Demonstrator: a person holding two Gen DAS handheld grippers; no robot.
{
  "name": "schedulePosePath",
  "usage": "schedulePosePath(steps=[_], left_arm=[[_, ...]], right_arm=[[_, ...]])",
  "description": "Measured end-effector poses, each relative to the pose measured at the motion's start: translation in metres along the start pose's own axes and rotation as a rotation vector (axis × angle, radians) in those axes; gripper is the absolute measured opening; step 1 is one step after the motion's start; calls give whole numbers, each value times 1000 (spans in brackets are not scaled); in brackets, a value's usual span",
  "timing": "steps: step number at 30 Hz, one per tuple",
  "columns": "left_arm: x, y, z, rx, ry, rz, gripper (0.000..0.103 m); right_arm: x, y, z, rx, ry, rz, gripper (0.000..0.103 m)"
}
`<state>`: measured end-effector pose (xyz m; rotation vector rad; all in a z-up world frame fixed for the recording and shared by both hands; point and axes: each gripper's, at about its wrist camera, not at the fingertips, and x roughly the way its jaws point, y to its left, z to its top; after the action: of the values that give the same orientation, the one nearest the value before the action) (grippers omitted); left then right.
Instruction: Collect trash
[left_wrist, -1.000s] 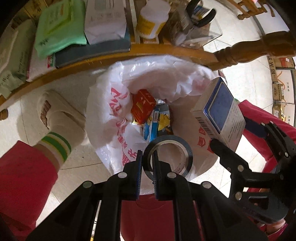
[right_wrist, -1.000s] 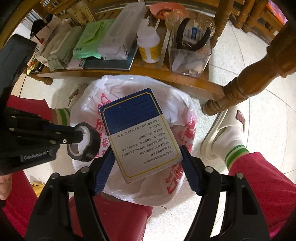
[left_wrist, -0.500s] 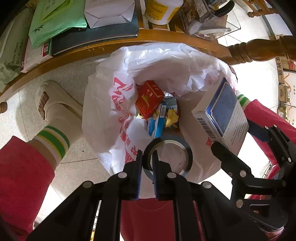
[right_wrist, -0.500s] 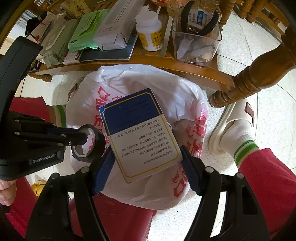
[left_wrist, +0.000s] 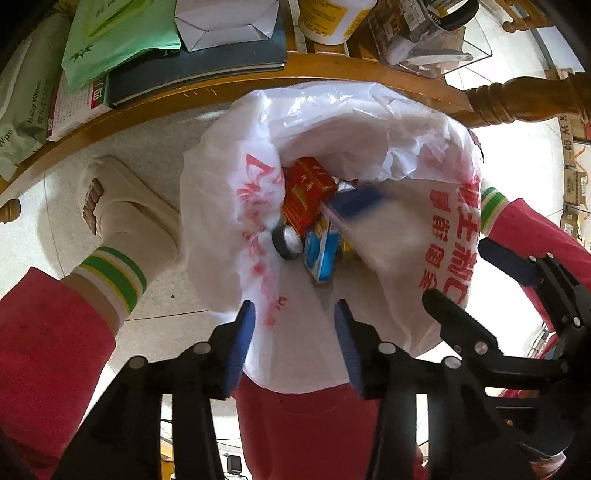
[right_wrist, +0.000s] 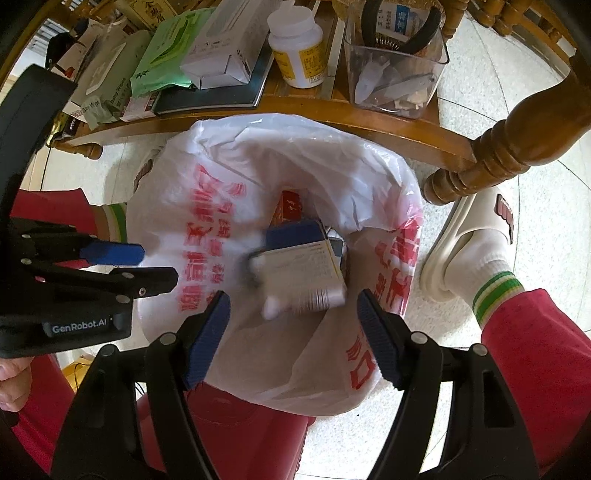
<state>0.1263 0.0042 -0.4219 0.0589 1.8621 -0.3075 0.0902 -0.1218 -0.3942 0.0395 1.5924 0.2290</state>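
A white plastic bag (left_wrist: 332, 122) with red print stands open on the floor below both grippers. My left gripper (left_wrist: 293, 317) hangs over its near edge; its jaws are opening with nothing between them. A black tape roll (left_wrist: 286, 242) lies inside the bag beside a red box (left_wrist: 308, 192) and a blue carton (left_wrist: 323, 254). My right gripper (right_wrist: 293, 302) is open above the bag (right_wrist: 295, 155). A blue-and-white box (right_wrist: 303, 269), blurred, is loose in the bag's mouth below its fingers. The box (left_wrist: 373, 221) also shows in the left wrist view.
Behind the bag a low wooden table (right_wrist: 369, 125) carries books, a green packet (left_wrist: 118, 37), a white carton (right_wrist: 225, 48), a white bottle (right_wrist: 299, 48) and a clear container (right_wrist: 395, 74). A turned table leg (right_wrist: 491, 162) and a person's slippered feet (left_wrist: 125, 218) flank the bag.
The left gripper let go of the tape roll, which dropped into the bag. The right gripper released the blue-and-white box, which now falls into the bag.
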Motion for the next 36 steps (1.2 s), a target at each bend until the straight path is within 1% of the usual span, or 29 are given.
schedulePosePath(steps=[1, 2, 6, 12, 14, 17, 19, 22, 23, 26, 28, 31, 34, 35, 36], left_arm=[[0, 0, 0, -2, 1, -3, 47], [-1, 0, 0, -3, 0, -4, 49], [-1, 2, 0, -6, -8, 9, 52], [-4, 4, -2, -22, -31, 34, 63], [-8, 5, -3, -34, -56, 55, 71], [-17, 6, -7, -52, -102, 84, 77], [-22, 4, -9, -44, -118, 99, 81], [-31, -1, -16, -29, -170, 142, 86], [-35, -4, -19, -21, -191, 156, 86], [-50, -10, -27, -14, -248, 200, 86], [-60, -13, -33, -16, -287, 230, 86], [-76, -16, -42, -30, -332, 231, 86], [-96, -22, -56, -41, -417, 253, 86], [-108, -25, -64, -49, -468, 267, 86], [-115, -28, -69, -54, -499, 274, 86]], right_arm=[[0, 0, 0, 2, 0, -1, 75], [0, 0, -1, 4, -2, -1, 75], [0, -1, 0, 9, -2, 1, 75], [-2, -5, 0, 29, -1, 5, 75], [-5, -7, 0, 43, -3, 13, 75], [-11, -12, 0, 72, -15, 36, 75], [-18, -14, 0, 101, -32, 59, 76], [-34, -16, -1, 129, -78, 53, 80], [-43, -15, -3, 125, -110, 32, 81], [-59, -9, -6, 106, -160, -15, 81], [-68, -8, -11, 115, -187, -13, 81], [-87, -7, -20, 144, -238, -9, 81], [-109, -1, -28, 146, -302, -36, 81], [-122, 2, -33, 142, -343, -47, 81], [-134, 5, -38, 138, -382, -61, 81]])
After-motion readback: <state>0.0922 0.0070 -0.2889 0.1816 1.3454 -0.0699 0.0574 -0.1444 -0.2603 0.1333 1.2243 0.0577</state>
